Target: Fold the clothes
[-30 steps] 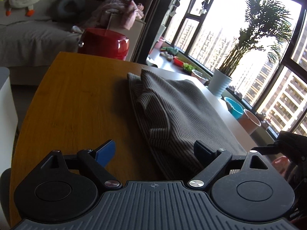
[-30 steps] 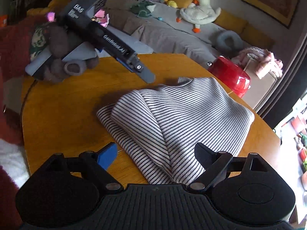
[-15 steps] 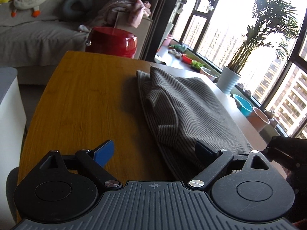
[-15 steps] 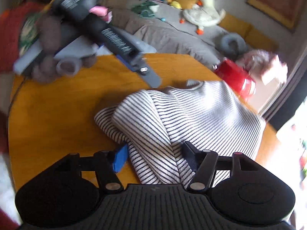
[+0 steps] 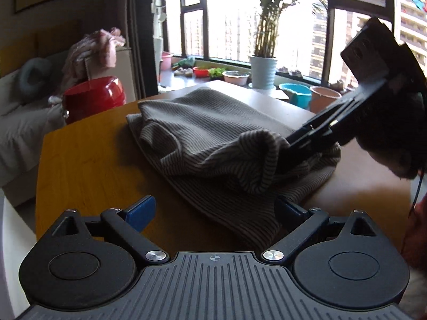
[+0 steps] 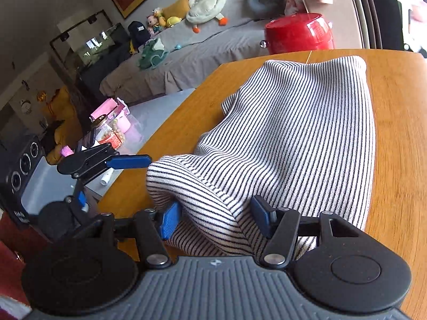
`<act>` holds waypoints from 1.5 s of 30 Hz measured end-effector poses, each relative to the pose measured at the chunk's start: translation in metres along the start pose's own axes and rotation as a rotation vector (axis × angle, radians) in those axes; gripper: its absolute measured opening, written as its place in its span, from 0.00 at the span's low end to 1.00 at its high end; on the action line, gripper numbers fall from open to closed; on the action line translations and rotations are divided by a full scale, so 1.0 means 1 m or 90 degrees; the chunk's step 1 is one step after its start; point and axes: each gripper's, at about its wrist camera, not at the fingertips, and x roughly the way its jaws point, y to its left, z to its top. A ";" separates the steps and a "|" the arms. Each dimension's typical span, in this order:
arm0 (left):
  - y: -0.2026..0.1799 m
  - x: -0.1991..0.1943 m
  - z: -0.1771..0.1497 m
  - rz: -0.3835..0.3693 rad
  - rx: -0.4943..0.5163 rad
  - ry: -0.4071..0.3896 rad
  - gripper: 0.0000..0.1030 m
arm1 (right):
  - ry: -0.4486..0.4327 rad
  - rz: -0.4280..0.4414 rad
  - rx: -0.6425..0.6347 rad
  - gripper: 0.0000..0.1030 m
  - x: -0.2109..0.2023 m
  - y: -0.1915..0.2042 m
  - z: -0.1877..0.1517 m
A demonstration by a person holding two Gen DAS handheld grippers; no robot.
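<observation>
Wood table [image 6: 395,138]; striped top [image 6: 307,133]

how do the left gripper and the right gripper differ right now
The left gripper stands wide open, its jaws just opening; the right gripper has just been closing on a bunched fold of the striped sweater. The left sits at the sweater's edge, gripping nothing; the right holds that fold lifted. Both have blue-padded fingers and point down at the wooden table.

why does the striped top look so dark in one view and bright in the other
Left wrist view: backlit by the blown-out window, so the top reads dull grey-brown. Right wrist view: it faces away from the window, so the top shows crisp stripes.
</observation>
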 end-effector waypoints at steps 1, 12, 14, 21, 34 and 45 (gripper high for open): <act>-0.006 0.006 0.001 0.005 0.028 0.005 0.96 | 0.000 -0.001 -0.003 0.57 0.002 -0.001 0.003; -0.020 0.042 0.010 0.014 0.108 -0.012 0.68 | 0.001 -0.067 -0.136 0.70 0.004 0.028 0.006; -0.012 0.042 0.011 0.001 0.072 -0.008 0.62 | -0.010 -0.109 -0.222 0.79 0.000 0.044 -0.001; 0.032 0.044 0.017 -0.078 -0.115 0.010 0.57 | -0.015 -0.234 -0.478 0.80 0.014 0.079 -0.032; 0.037 0.008 0.016 -0.059 -0.101 -0.037 0.81 | -0.006 -0.102 -0.117 0.47 0.022 0.023 0.021; -0.001 0.017 0.010 0.009 0.149 -0.012 0.89 | -0.008 0.000 0.065 0.46 0.024 -0.024 0.032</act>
